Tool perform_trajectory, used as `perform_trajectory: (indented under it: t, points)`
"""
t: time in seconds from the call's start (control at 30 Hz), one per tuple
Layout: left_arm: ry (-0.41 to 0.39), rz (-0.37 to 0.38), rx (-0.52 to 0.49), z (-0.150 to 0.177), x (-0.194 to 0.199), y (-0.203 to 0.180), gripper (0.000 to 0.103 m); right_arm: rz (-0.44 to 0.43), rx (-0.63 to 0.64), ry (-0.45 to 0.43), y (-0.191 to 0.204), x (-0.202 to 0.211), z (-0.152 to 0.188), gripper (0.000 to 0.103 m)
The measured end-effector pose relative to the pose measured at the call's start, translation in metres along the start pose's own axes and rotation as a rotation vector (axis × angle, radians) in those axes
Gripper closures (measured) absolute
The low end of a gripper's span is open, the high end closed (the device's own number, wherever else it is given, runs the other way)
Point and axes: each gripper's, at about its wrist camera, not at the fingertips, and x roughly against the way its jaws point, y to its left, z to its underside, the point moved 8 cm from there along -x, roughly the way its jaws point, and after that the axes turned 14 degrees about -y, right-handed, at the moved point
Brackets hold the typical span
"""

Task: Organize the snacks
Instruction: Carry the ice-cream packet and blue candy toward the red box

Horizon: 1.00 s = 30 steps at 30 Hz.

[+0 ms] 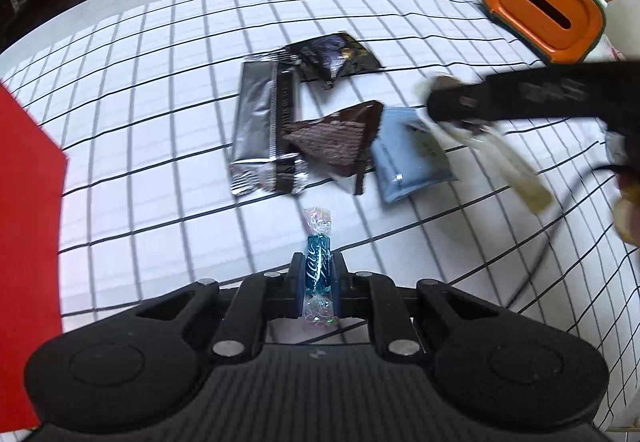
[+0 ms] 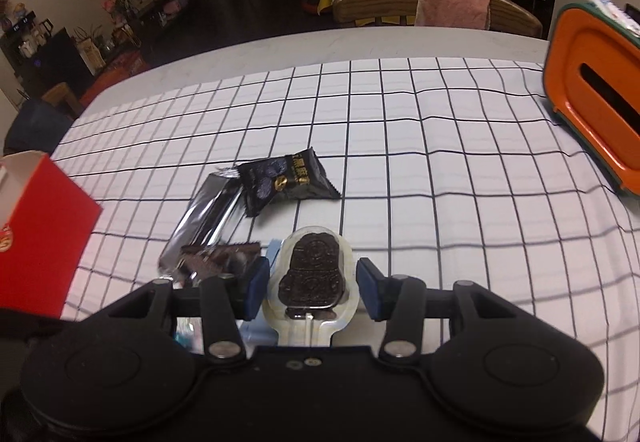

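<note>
Pinching a blue twist-wrapped candy point(image 1: 319, 269) lengthwise along its fingers, the left gripper point(image 1: 317, 282) hovers near the red box point(image 1: 28, 210), which lies to its left; the right gripper point(image 2: 312, 290), spread around a chocolate lollipop point(image 2: 312, 274), is farther.

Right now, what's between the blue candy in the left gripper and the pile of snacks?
Just bare checkered tablecloth. In the left wrist view, the blue candy, clamped in the left gripper, points toward the silver packet, with nothing lying in that gap.

Dim room, fisheye warp, seemingly motion-blurred
</note>
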Motion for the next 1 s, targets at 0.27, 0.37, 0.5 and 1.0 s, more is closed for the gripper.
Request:
perform_trajectory:
  t: [0.27,0.37,0.5,1.0]
  points:
    - [-0.012,-0.005,0.016,0.007,0.025,0.018,0.09,-0.036,-0.019,-0.025,0.018,0.045,0.013,0.056]
    - [-0.025,0.004,0.017,0.007,0.039,0.023,0.09,-0.043,-0.028,-0.029,0.026,0.056,0.017,0.056]
    - [-0.048,0.012,0.016,0.003,0.058,0.029,0.09,-0.048,-0.032,-0.038,0.04,0.072,0.022,0.056]
    - [-0.159,0.03,0.01,-0.011,0.138,0.082,0.09,-0.077,-0.017,-0.093,0.119,0.107,0.016,0.056]
